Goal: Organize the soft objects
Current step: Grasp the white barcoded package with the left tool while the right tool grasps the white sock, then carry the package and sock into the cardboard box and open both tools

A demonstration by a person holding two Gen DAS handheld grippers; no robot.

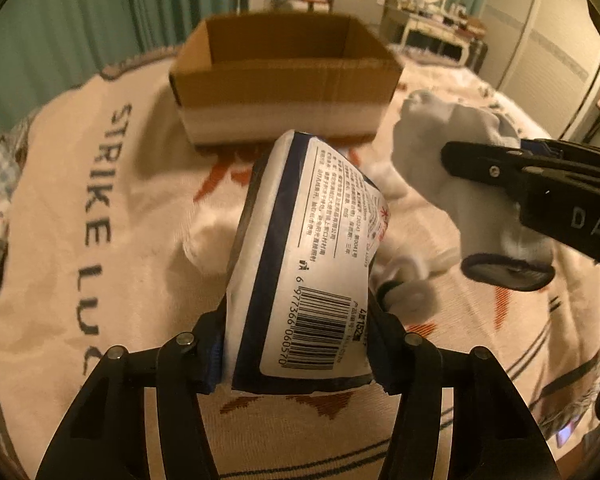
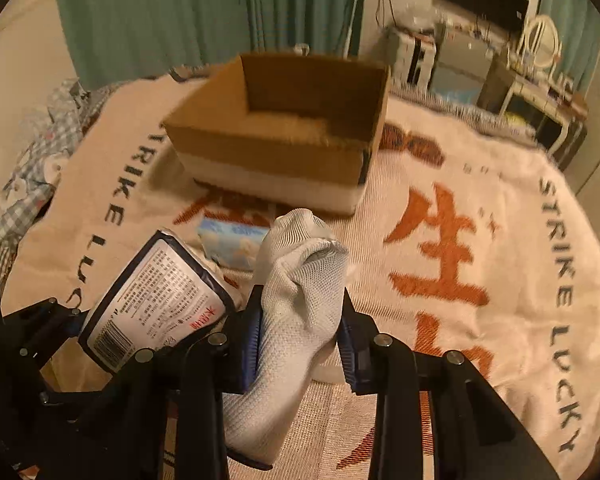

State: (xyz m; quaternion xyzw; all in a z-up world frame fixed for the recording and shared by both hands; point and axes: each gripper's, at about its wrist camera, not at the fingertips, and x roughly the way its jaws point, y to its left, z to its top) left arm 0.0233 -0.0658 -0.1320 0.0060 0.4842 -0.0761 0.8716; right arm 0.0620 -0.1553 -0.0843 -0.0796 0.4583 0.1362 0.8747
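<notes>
Below, cream printed blanket (image 2: 480, 184); cardboard box (image 1: 284, 80) atop; green curtains (image 2: 204, 12) behind.

Black linkage tool (image 1: 296, 344) arms, blue finger pads (image 2: 250, 344) (silver pivot screws, white lettering).

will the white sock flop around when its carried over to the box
Probably yes. The white sock is pinched mid-length by the right tongs, and its free end already droops below the fingers, so it looks limp. Its thin mesh knit suggests it is light, likely swaying rather than pulling free. Dropped into the cardboard box, it should crumple, not roll.
</notes>
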